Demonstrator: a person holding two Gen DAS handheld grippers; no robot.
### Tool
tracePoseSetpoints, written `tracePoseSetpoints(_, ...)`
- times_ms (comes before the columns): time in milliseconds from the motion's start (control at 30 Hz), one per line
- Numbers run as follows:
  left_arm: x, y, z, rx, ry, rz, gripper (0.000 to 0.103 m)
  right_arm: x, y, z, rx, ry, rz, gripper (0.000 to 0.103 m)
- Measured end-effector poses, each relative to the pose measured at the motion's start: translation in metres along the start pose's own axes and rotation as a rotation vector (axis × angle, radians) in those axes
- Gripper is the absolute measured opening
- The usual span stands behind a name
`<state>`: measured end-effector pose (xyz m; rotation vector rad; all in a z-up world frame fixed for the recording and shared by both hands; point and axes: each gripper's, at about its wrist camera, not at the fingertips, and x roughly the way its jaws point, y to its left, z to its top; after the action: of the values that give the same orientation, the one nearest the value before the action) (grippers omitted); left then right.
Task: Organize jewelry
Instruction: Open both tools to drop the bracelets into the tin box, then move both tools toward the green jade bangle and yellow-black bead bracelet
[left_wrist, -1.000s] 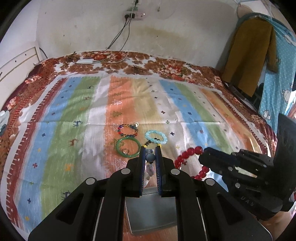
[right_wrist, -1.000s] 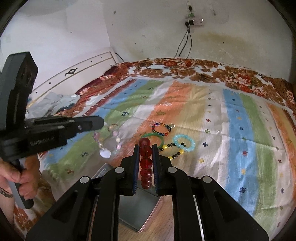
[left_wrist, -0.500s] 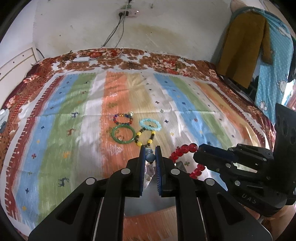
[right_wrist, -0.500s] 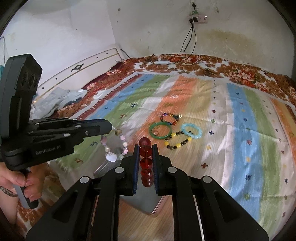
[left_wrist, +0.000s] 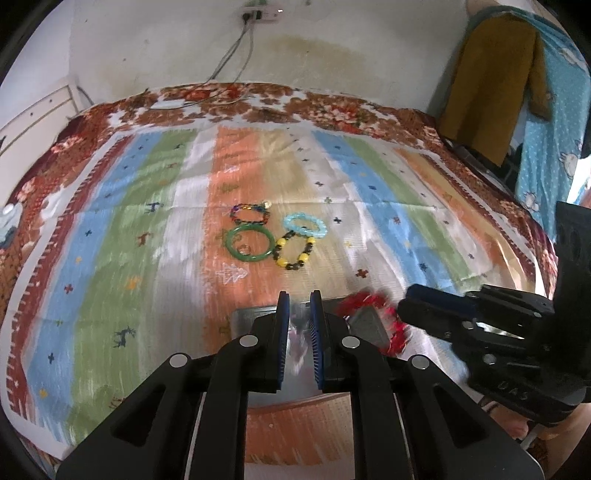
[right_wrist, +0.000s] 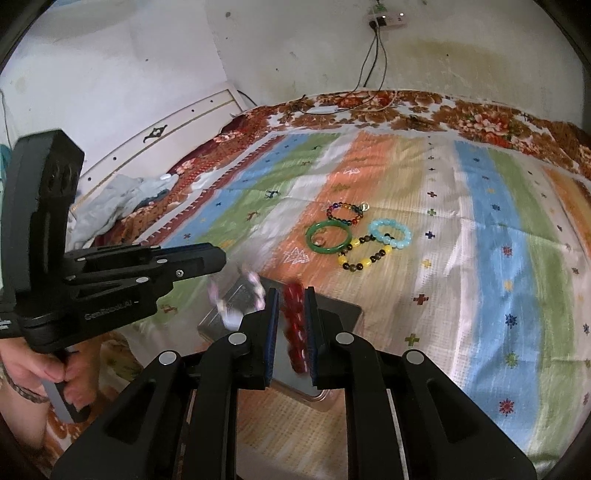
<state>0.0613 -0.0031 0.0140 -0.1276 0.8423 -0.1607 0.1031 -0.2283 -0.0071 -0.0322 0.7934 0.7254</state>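
Red beads (right_wrist: 294, 325), strung in one bracelet, hang between the two black fingers of the right gripper (right_wrist: 291, 295). Its jaws are opening, and the beads look blurry, so I cannot tell if the pads are pressing on them. The left gripper (left_wrist: 299, 299) is opening its jaws too. A pale pink and white bracelet (right_wrist: 236, 299) is a blur between and under its fingers, and I cannot tell if it is held.

Right under both grippers sits one shiny metal box (right_wrist: 343, 314), flat and open at the top. The two bracelets are over it.

A little farther out, four more bracelets lie close together on the striped cloth (right_wrist: 491, 229). One is a smooth green ring (right_wrist: 330, 237). One has many colours (right_wrist: 345, 212). One is light blue (right_wrist: 391, 233). One has yellow and dark beads (right_wrist: 364, 258), and it touches the green ring and the blue one.

One hand (right_wrist: 40, 373) grips the left gripper's handle. On the far wall there is one white power strip (right_wrist: 386, 17) with wires hanging down.
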Motion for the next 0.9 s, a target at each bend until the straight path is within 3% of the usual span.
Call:
tracePoseSetpoints(67,-0.001,0.002,0.001,-0.005,-0.011,0.017,0.025,-0.002,-0.002,0.001,0.008,-0.007,-0.013,0.032)
tracePoseSetpoints(600,0.007,0.028,0.014,-0.073,-0.002,0.048,0.063,0.013,-0.029,0.005,0.072,0.027,-0.076,0.052)
tracePoseSetpoints(900,0.024,0.033,0.024,-0.052,0.028,0.091,0.075,0.017,-0.037,0.013,0.072,0.006,-0.14,0.062)
